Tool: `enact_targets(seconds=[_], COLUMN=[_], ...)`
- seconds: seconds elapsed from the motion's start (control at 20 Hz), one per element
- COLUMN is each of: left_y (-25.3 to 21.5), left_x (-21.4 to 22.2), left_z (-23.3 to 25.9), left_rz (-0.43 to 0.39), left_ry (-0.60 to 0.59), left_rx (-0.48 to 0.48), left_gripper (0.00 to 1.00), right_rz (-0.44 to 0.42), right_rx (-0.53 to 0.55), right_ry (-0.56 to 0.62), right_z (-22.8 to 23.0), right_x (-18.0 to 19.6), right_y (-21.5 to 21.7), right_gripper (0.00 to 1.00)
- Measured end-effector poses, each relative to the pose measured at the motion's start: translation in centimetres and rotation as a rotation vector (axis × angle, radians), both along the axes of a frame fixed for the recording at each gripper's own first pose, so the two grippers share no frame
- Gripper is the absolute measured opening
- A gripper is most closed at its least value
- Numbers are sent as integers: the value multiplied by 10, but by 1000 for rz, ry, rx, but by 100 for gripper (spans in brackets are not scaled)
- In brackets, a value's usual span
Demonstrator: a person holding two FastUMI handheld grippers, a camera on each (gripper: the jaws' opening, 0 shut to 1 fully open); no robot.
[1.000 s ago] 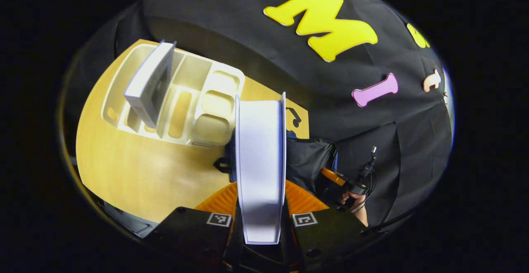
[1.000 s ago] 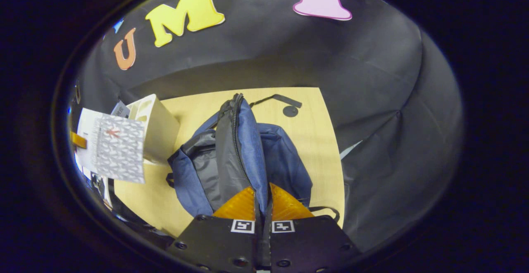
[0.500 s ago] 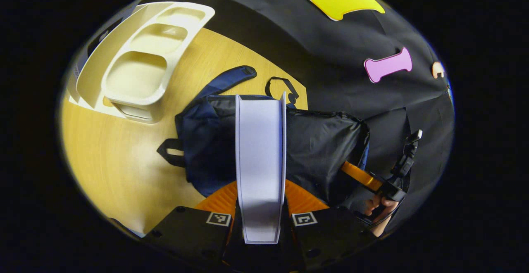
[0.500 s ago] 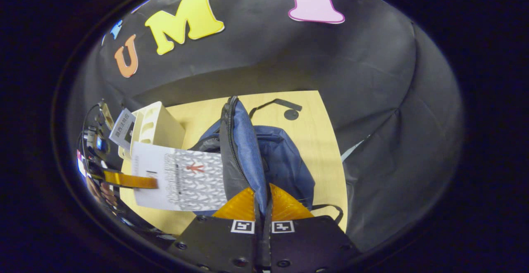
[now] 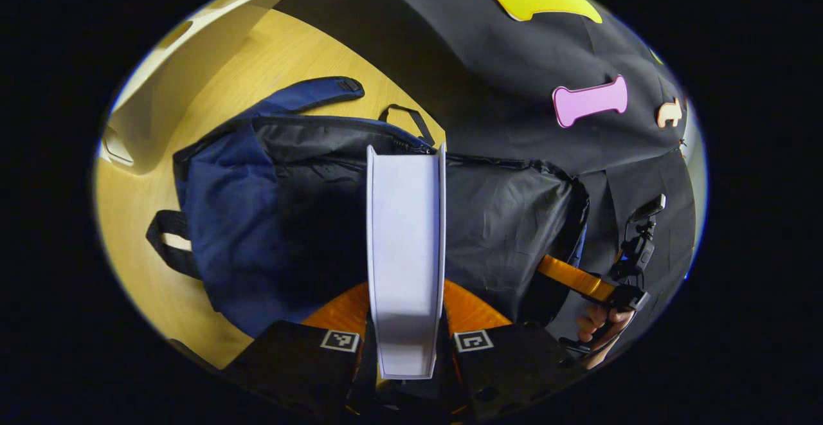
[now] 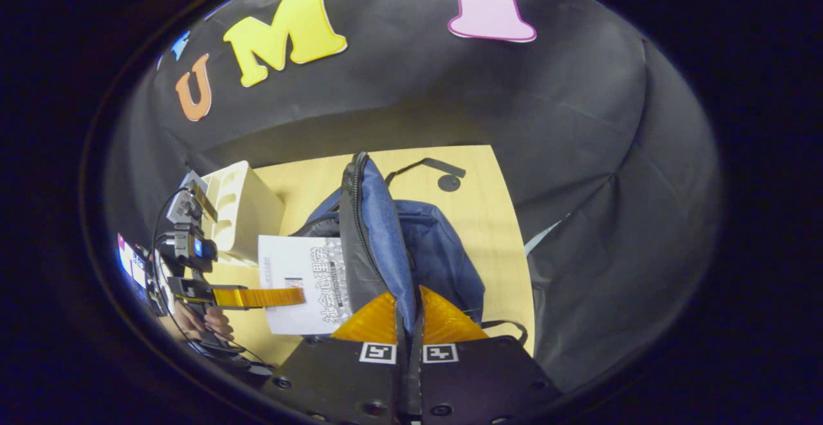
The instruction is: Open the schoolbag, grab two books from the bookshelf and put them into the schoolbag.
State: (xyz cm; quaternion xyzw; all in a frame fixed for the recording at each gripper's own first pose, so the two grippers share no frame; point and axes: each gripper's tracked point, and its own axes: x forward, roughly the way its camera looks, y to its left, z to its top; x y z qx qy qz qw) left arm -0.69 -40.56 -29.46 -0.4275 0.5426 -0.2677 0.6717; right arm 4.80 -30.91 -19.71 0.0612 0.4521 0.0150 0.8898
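Since a second ago, the book (image 5: 405, 258) has been carried from beside the bookshelf (image 6: 241, 209) to the schoolbag (image 5: 257, 219) mouth.

The schoolbag is laid on the wooden table (image 5: 148, 283), right of the bookshelf, its blue flap (image 6: 379, 245) held upright, pinched between the closed fingers of the right gripper (image 6: 407, 322). The book is clamped on both covers by the left gripper (image 5: 405, 312), its far end over the bag's dark lining.

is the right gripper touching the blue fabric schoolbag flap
Touching: in the right gripper view the right gripper has both fingers pinched on the raised blue schoolbag flap.
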Motion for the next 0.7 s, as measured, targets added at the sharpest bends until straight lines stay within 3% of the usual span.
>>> enact_targets(seconds=[0.3, 0.35, 0.4, 0.45, 0.5, 0.65, 0.7], left_y=[-29, -35, -39, -43, -42, -35, -36], left_x=[6, 5, 6, 5, 3, -3, -9], left_z=[-34, -41, -46, -49, -58, -79, -88], left_rz=[44, 44, 48, 50, 44, -5, -33], left_ry=[98, 108, 117, 129, 136, 175, 202], left_rx=[-151, -169, -182, -181, -142, -48, -12], left_gripper=[40, 34, 40, 34, 35, 61, 53], right_rz=[-5, -4, -4, -4, -6, -21, -23], right_rx=[-21, -22, -23, -24, -22, 6, 7], right_ry=[-4, -2, -1, 1, 5, 23, 26], right_z=[5, 6, 6, 7, 6, 2, 1], right_x=[7, 8, 9, 9, 8, 7, 7], right_y=[8, 11, 12, 13, 14, 16, 15], right_gripper=[1, 1, 1, 0, 1, 0, 1])
